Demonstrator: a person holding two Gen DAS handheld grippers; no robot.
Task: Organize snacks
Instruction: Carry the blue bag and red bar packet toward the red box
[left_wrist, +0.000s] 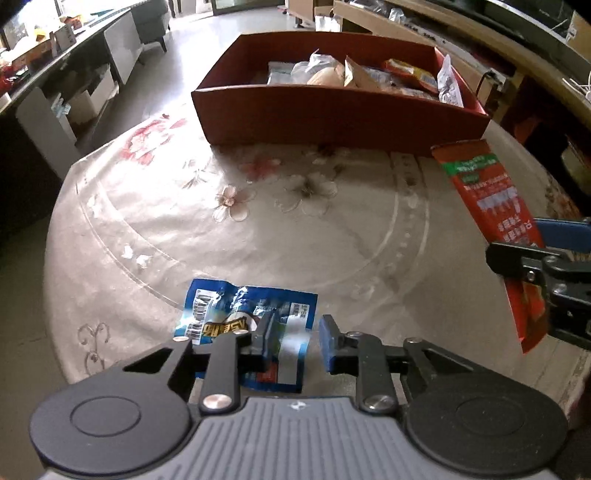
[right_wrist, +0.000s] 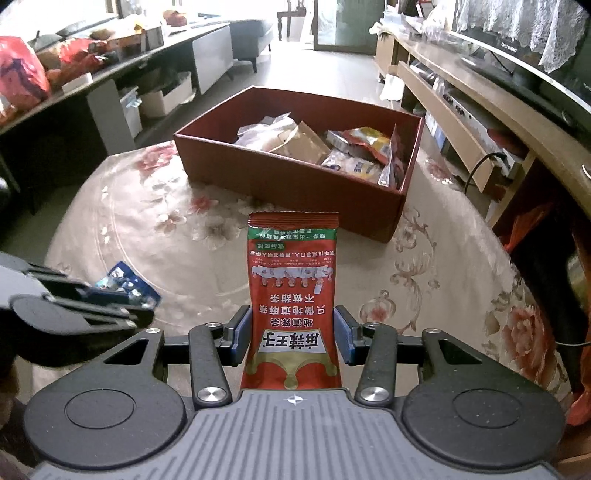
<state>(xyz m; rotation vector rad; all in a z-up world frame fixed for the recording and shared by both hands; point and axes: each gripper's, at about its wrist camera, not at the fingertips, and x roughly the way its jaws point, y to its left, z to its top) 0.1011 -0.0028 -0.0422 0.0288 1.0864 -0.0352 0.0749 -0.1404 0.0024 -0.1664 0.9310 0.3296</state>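
Round table (left_wrist: 332, 236) under a flowered cloth and a clear cover, carrying one container and two loose snack packets.

Container: red-brown cardboard box (right_wrist: 288, 192), open at the top, at the far side of the table, well apart from both tongs. Holds a loose heap of snacks rather than rows:
- crumpled clear plastic bags (right_wrist: 262, 129) towards the left rear;
- a tan paper pouch (right_wrist: 299, 142) near the middle, tilted on the heap;
- a yellow-and-red packet (right_wrist: 369, 138) towards the right rear;
- a white-and-blue packet (right_wrist: 351, 164) lying low by the front right;
- a silvery packet (left_wrist: 448, 83) standing on edge against the right wall, its top above the rim.

Left part of the box floor mostly bare.

Left gripper (left_wrist: 297, 328): jaws drawn narrow, down at the blue snack packet (left_wrist: 218, 314), with the right part of that packet between the pads. Lies crumpled on the near edge of the table, printed side up, mostly out to the left of the fingers.

Right gripper (right_wrist: 291, 325): blue pads closed against both side edges of the red snack packet (right_wrist: 293, 280). Stands upright in the grip, print upside down in the right wrist view, crimped top edge pointing towards the box; clear of the table and short of the box front wall.
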